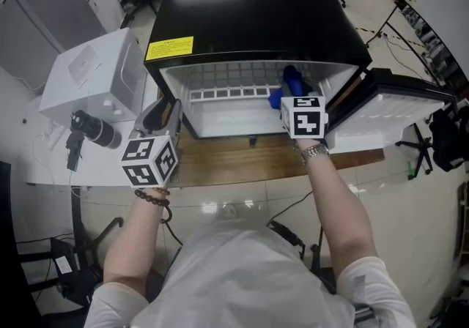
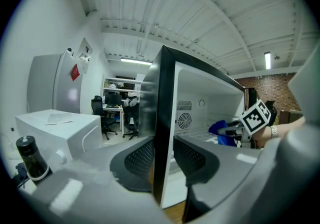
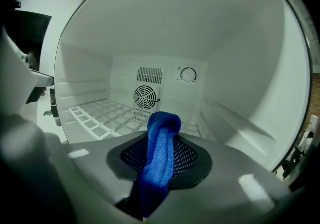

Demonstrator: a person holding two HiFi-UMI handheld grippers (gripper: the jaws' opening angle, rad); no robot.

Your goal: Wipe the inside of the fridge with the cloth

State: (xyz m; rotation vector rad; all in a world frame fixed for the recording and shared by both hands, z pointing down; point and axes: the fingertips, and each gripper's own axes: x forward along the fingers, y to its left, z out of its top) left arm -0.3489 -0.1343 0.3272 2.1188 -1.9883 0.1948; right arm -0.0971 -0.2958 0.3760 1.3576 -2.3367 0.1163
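A black mini fridge (image 1: pixel 249 19) stands open on a wooden tabletop, its white inside facing me. My right gripper (image 1: pixel 294 98) reaches into the right half of the fridge, shut on a blue cloth (image 1: pixel 292 83). In the right gripper view the cloth (image 3: pixel 161 153) bunches up between the jaws, in front of the back wall's fan grille (image 3: pixel 146 97) and above the wire shelf (image 3: pixel 97 117). My left gripper (image 1: pixel 160 116) sits at the fridge's left front edge (image 2: pixel 165 113), one jaw on each side of that wall and closed on it (image 2: pixel 164 160). The cloth (image 2: pixel 222 129) also shows in the left gripper view.
The fridge door (image 1: pixel 399 107) hangs open to the right. A white box-shaped appliance (image 1: pixel 91 74) stands left of the fridge with a black camera-like object (image 1: pixel 94 129) in front of it. The wooden tabletop (image 1: pixel 234 162) runs along the fridge's front. Office chairs and stands fill the room behind.
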